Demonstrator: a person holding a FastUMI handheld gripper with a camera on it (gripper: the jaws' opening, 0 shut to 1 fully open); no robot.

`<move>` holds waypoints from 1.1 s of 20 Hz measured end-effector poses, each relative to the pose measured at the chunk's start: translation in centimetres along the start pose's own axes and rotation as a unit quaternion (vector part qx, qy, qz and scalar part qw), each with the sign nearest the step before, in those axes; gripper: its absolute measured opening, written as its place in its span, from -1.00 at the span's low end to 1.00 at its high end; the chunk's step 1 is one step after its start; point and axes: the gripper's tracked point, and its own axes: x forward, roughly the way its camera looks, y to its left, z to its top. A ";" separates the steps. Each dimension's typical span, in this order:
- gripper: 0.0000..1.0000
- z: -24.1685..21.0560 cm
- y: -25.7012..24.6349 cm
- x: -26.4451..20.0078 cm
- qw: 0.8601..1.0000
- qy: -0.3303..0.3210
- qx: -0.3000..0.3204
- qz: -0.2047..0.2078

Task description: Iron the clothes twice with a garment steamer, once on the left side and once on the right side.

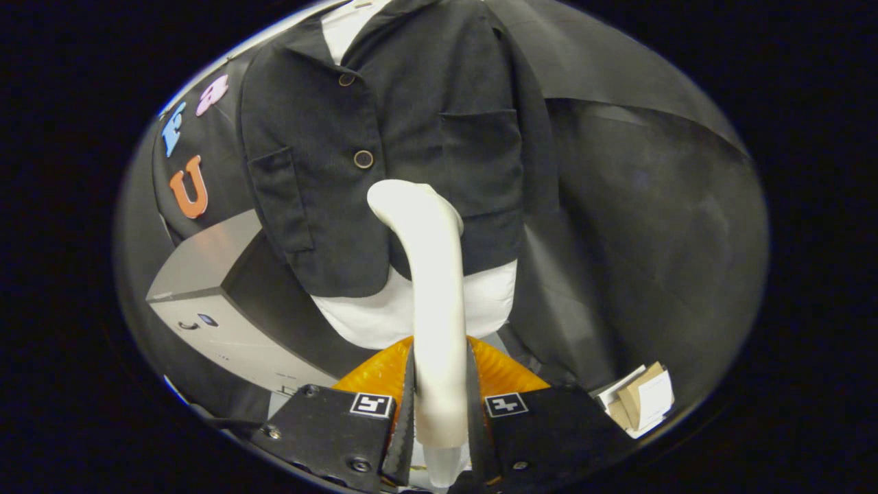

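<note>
A white garment steamer (431,274) stands upright between my fingers, its curved head reaching up to the jacket's lower front, just below the lower button. My gripper (440,405) is shut on the steamer's handle, both pads pressing its sides. Beyond it hangs a black buttoned jacket (384,137) with patch pockets, worn over a white shirt (384,315) whose hem shows under the jacket. The steamer head sits near the jacket's centre opening; whether it touches the cloth I cannot tell.
An orange padded thing (374,374) lies just behind the fingers under the shirt hem. A grey box-like unit (206,288) stands left of the clothes. Cardboard and white paper pieces (641,401) lie at the right. Black cloth walls surround the booth.
</note>
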 end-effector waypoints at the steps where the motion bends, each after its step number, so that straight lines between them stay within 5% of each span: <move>1: -0.28 0.0 0.0 0.1 1.000 -0.003 0.003 0.002; 9: -0.28 -3.1 -0.3 -1.5 0.999 -0.019 0.041 -0.009; 22: -0.28 -12.4 9.6 -19.9 0.997 -0.072 0.005 -0.019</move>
